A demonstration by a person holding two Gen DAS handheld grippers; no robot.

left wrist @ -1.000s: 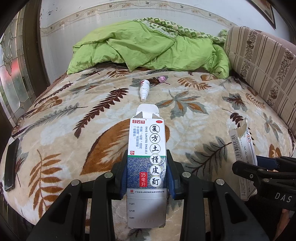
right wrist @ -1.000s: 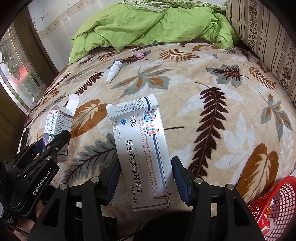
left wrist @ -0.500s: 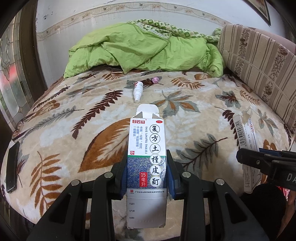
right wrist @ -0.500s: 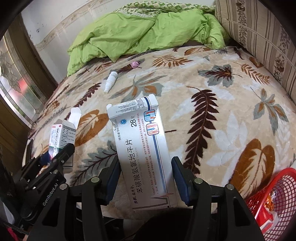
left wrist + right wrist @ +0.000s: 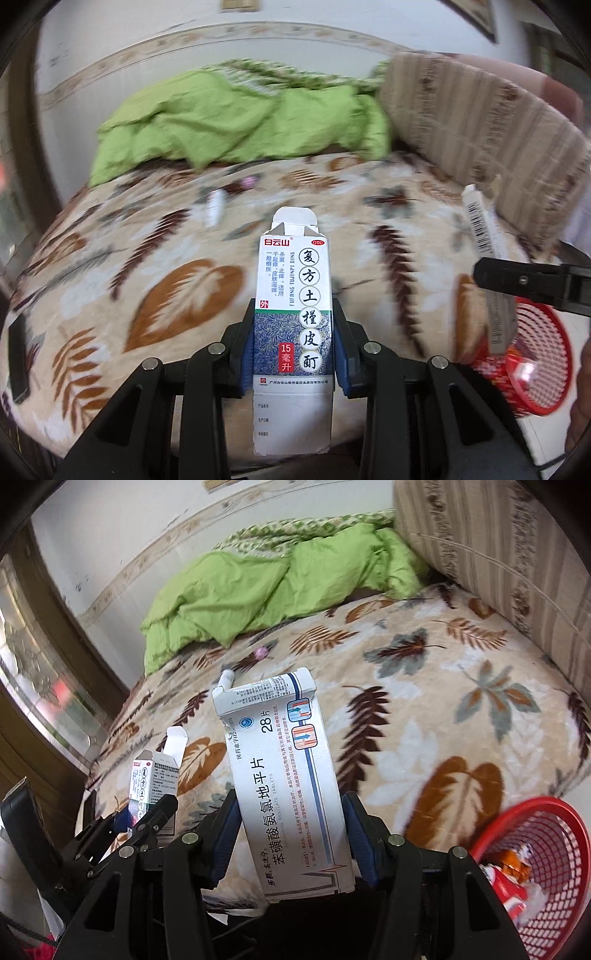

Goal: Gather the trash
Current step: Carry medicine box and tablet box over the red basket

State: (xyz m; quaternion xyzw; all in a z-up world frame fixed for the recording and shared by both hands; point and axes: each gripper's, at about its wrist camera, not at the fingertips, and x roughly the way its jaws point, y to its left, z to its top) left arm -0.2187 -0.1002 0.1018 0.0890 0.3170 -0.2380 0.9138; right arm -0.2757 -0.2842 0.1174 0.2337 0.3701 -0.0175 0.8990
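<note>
Left wrist view: my left gripper (image 5: 293, 354) has its jaws closed narrow on the tall medicine carton (image 5: 293, 325), centre frame, open flap pointing up, pads pressing both long sides. Behind it lies the bed (image 5: 177, 288); this frame is blurred, so the white shape in the upper-middle is probably the small bottle (image 5: 214, 208), not yet collected. The red basket (image 5: 546, 354) sits at the right edge with some wrappers already inside.

Right wrist view: my right gripper (image 5: 290, 830) has its jaws partly spread around the wide tablet box (image 5: 282, 775), pads against both edges, box tilted slightly left. The basket shows lower right, holding trash. The bottle peeks out just above the box's top left corner; a small pink scrap (image 5: 261, 652) lies beyond it.

Status: two boxes in hand, off the bed, neither dropped in yet. Bottle and scrap remain.
</note>
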